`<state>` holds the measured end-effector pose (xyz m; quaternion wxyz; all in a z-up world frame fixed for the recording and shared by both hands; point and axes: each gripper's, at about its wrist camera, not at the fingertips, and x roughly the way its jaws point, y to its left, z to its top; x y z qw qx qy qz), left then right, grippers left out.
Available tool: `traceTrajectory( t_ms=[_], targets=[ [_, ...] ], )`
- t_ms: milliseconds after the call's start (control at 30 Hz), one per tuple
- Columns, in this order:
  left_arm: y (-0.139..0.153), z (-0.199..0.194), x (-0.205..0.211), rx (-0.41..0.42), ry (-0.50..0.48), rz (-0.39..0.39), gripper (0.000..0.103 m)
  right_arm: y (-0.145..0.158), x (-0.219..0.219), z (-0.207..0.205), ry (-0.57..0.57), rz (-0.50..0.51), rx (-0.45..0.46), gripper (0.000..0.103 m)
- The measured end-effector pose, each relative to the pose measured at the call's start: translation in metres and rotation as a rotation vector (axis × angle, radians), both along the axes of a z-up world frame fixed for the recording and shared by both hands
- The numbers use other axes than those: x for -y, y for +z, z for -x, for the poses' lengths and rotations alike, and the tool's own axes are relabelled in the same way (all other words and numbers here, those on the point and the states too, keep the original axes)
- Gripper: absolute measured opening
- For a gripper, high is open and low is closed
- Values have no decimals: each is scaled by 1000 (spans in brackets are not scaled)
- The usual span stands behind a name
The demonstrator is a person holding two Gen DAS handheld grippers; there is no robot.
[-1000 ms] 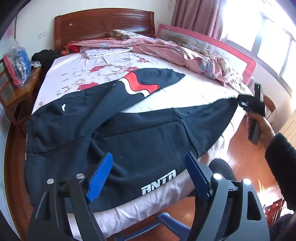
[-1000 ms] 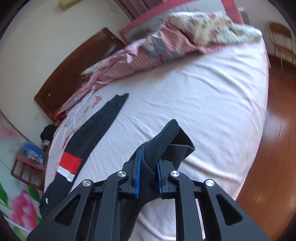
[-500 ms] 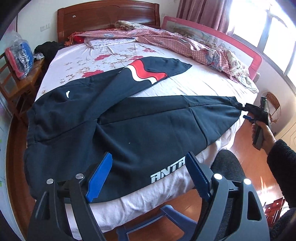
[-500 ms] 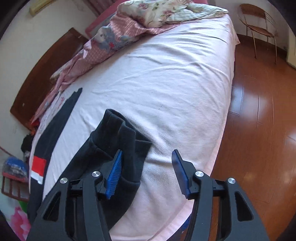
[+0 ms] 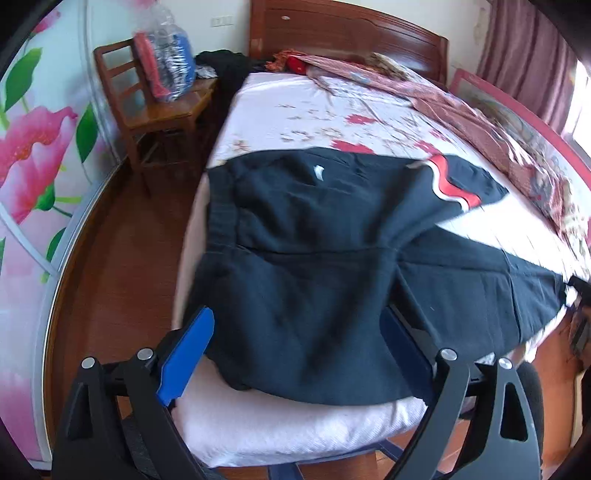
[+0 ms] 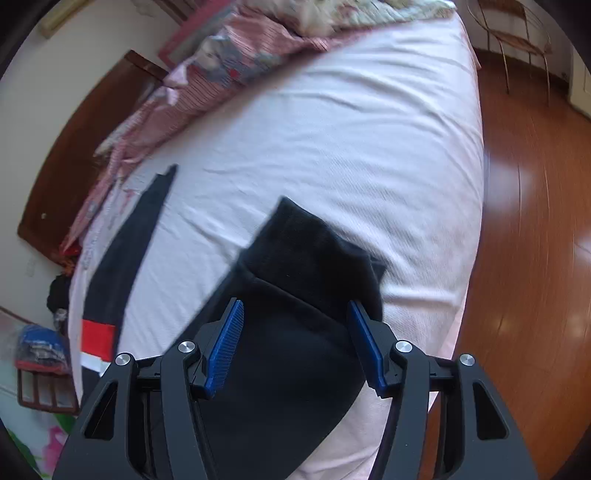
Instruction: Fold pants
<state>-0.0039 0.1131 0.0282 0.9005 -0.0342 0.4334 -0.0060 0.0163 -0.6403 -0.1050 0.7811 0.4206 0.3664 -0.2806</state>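
Nearest in the left wrist view, the left gripper (image 5: 295,343) stands with its jaws wide and still opening. Its blue pads (image 5: 186,356) sit at both sides of the near hem of the black fleece pants with a red and white stripe (image 5: 325,254), but they do not press the cloth. The pants lie spread flat over the near part of the bed with the pale pink sheet (image 5: 295,424). Their waistband lies along the left edge of the mattress, and one part hangs a little over the near edge.

In the right wrist view, the right gripper (image 6: 295,339) is also opening. The ribbed black cuff (image 6: 314,251) of one leg lies between its pads, and the pads are apart from the cloth. This cuff rests close to the right edge of the bed, where the sheet drops to the brown wooden floor (image 6: 528,258).

Beyond the cuff, a wide free area of sheet reaches to the crumpled pink patterned blanket (image 6: 236,59). The other leg (image 6: 125,251) lies well apart to the left.

Farther off, a wooden chair with a plastic-wrapped bundle (image 5: 159,92) stands beside the bed's left side, with a strip of floor between. The dark wooden headboard (image 5: 343,33) closes the far end.
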Motion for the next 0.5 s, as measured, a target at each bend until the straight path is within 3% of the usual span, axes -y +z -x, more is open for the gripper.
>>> traceTrajectory(
  t_ms=[100, 167, 233, 333, 400, 500],
  targets=[
    [1, -18, -31, 8, 61, -2, 94, 26, -22, -3, 33, 149, -7, 58],
    [2, -38, -51, 20, 98, -12, 96, 53, -46, -5, 95, 197, 65, 59],
    [3, -65, -67, 33, 85, 4, 99, 75, -73, -15, 181, 215, 99, 67],
    [-3, -118, -90, 36, 56, 51, 101, 93, -119, -34, 320, 192, 150, 67],
    [-8, -143, -100, 39, 75, 58, 101, 96, -151, -48, 405, 174, 156, 67],
    [-27, -188, -111, -11, -1, 150, 101, 95, -199, -70, 522, 140, 151, 67]
  ],
)
